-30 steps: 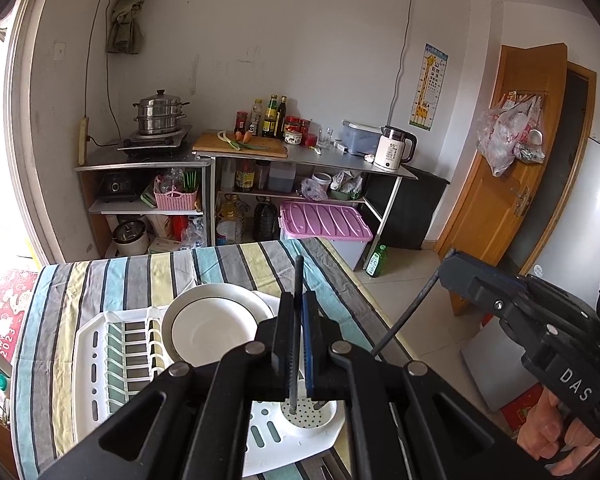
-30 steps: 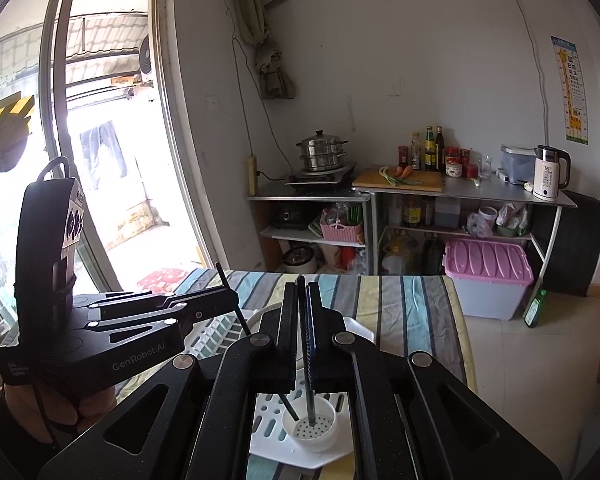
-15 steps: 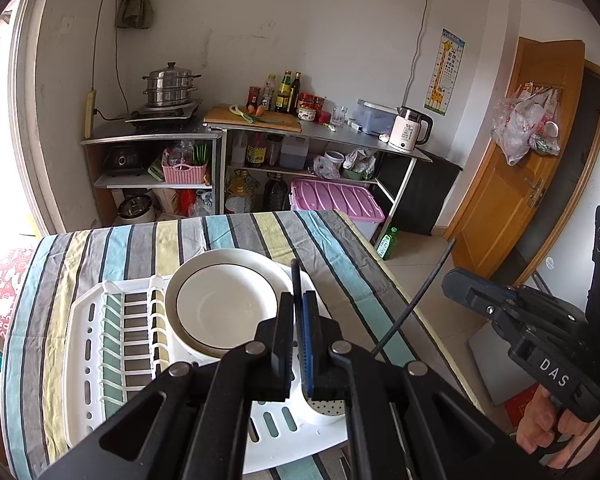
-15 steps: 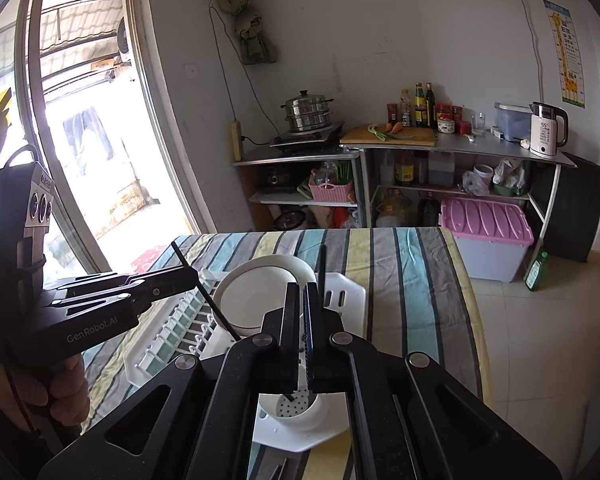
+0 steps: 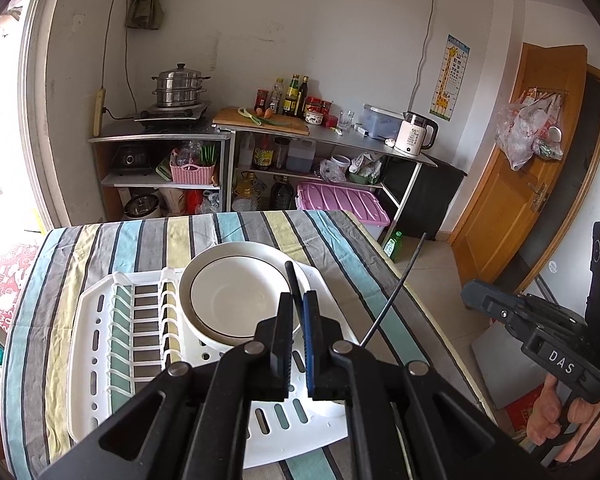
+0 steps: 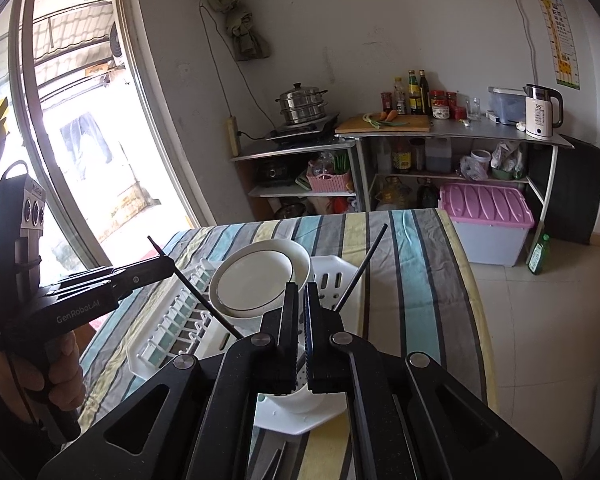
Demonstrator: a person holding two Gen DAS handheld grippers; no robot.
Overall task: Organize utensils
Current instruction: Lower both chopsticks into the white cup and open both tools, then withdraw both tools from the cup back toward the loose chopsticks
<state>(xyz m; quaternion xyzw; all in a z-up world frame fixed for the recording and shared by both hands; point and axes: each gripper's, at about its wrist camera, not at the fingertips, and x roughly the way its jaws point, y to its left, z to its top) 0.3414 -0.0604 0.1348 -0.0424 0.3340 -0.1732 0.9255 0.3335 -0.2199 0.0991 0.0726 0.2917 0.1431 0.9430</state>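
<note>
- The left hand-held gripper (image 5: 299, 308) is clenched on one thin black chopstick (image 5: 291, 280). The stick pokes up past its tips.
- The right hand-held gripper (image 6: 301, 300) is clenched on a second chopstick (image 6: 362, 266). That stick leans up and to the right.
- Both sticks point down at the white cup (image 6: 298, 400) with holes in its floor. The cup sits in the near right corner of the white rack (image 5: 100, 340).
- The low ends of both sticks hide behind the grippers. I cannot tell if they are inside the cup yet.
- The rack lies on the striped table (image 5: 100, 240), close to the near edge. A white plate (image 5: 236, 292) sits in the rack, just behind the cup.
- The slots on the left side of the rack look bare.
- I think the job is partway along. Both sticks are picked up and brought over the cup.
- What is left, I think: lower the sticks into the cup and let go.
- Something dark lies on the table at the near edge, below the rack, in the right view. It is too hidden to name. It may be more things to sort.
- A slip could happen. The sticks are thin and lean apart, so one may miss the cup.
</note>
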